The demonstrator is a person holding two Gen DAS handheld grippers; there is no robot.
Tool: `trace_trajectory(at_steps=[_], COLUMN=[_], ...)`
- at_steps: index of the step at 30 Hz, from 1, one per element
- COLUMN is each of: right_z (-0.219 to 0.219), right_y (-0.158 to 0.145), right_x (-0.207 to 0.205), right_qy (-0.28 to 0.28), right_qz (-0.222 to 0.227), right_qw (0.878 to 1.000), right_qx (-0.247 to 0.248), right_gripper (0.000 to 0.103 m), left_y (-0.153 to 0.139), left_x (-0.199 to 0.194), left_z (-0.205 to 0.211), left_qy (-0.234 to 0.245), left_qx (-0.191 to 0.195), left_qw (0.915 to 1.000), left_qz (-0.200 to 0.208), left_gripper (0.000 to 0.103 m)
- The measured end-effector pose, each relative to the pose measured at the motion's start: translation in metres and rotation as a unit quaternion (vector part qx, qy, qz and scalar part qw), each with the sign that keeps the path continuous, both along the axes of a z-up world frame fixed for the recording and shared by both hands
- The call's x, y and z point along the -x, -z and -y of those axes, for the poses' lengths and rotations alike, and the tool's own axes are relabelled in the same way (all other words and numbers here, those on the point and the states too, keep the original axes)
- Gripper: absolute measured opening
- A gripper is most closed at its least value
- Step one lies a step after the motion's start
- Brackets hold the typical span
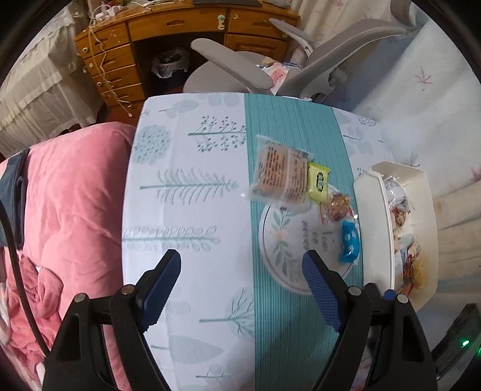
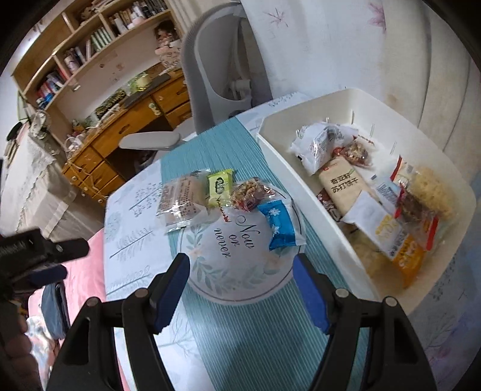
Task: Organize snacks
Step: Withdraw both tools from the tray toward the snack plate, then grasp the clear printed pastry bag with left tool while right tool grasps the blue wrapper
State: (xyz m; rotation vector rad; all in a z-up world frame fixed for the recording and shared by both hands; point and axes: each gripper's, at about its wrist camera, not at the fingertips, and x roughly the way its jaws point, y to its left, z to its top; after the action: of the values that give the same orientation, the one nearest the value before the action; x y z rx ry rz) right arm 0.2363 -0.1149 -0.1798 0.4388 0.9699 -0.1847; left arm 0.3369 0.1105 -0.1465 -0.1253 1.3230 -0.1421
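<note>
Right wrist view looks down on four loose snacks in a curved row on the teal runner [image 2: 240, 324], all placed here against the white bin [image 2: 282, 168]. Nearest the bin's long wall, well short of touching it, lies the blue packet [image 2: 278, 224]; next outward is the clear nut-brittle packet [image 2: 249, 192], then the small yellow-green packet [image 2: 220, 186], and farthest from the bin the clear-wrapped cake [image 2: 180, 201]. The blue one rests on the printed round mat [image 2: 240, 270], which reads "Now or never"; the brittle overlaps the mat's rim.

Inside the bin, several more wrapped snacks lie heaped; overlap hides the exact number, though at least eight show. The bin stands at the table's edge on that side, with a pale patterned fabric beyond it.

On the side of the row away from the bin, the tablecloth [image 1: 186, 210] is bare and open up to its edge, where a pink quilt [image 1: 72, 195] begins. Beyond the table's far edge sit one grey chair [image 1: 240, 66] and one wooden desk [image 1: 168, 27].

Both tongs gape wide with nothing between their blue pads. The right gripper [image 2: 240, 288] hangs over the mat, beside the bin's wall. The left gripper [image 1: 240, 288] hangs over the runner's border, farther from the bin.
</note>
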Motion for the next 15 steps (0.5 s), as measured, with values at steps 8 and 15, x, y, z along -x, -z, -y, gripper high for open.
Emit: trace_trajectory(at_steps=[8, 15], right_z=[-0.006, -0.006], right_y=[0.033, 0.064], right_x=[-0.025, -0.039], right_qy=[0.062, 0.102], right_qz=[0.0, -0.01], right_qw=[0.997, 0.992], right_qx=[0.043, 0.076], right_gripper=[0.068, 0.068], left_y=[0.024, 0.057], left_x=[-0.051, -0.083], left_z=[0.023, 0.043], left_qy=[0.002, 0.004], left_qx=[-0.001, 0.01], left_qw=[0.9999, 0.9997], left_qz=[-0.014, -0.02], left_gripper=[0.082, 0.082])
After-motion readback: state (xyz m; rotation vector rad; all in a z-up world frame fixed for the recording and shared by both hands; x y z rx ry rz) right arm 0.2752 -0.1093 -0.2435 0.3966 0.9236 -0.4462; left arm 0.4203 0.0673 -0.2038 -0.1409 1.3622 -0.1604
